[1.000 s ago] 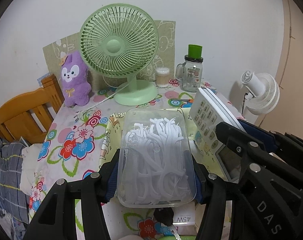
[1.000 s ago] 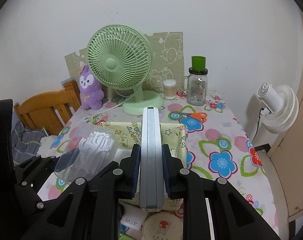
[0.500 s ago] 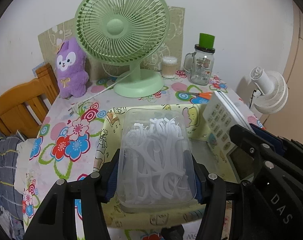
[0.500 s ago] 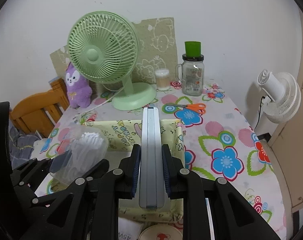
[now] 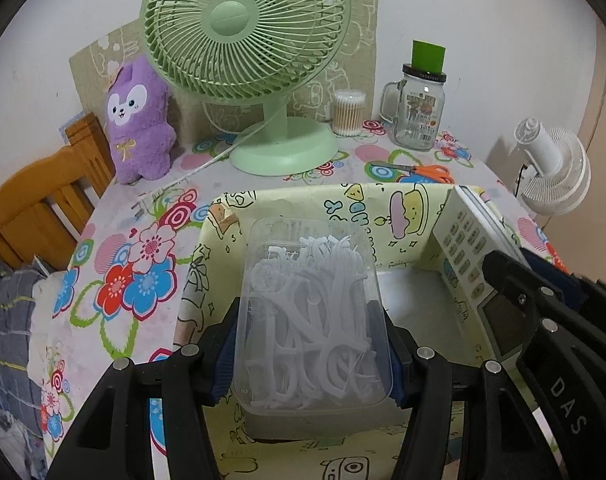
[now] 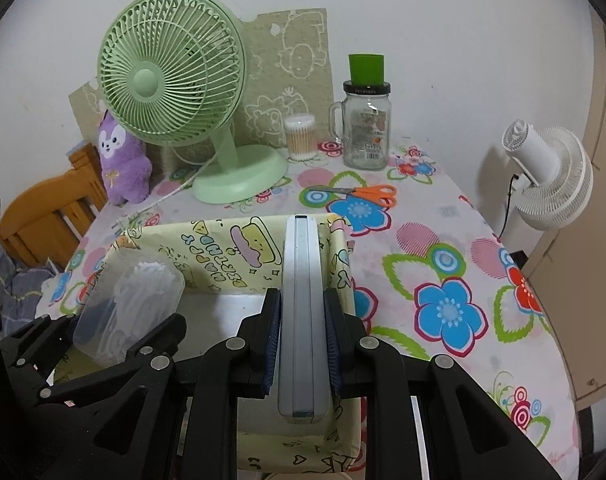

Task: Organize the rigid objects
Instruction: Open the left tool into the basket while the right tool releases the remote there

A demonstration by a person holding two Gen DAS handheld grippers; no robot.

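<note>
The left gripper jaws clamp a clear box of floss picks; the right gripper jaws pinch a calculator edge-on. Both hang over the yellow fabric bin below the jaws, neither released; scissors on the counter beyond look left to sort.

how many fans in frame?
2. Green desk fan stands at the table's back, beside the purple plush. White fan sits off the table's right edge, by the wall. Others may be out of view.
</note>
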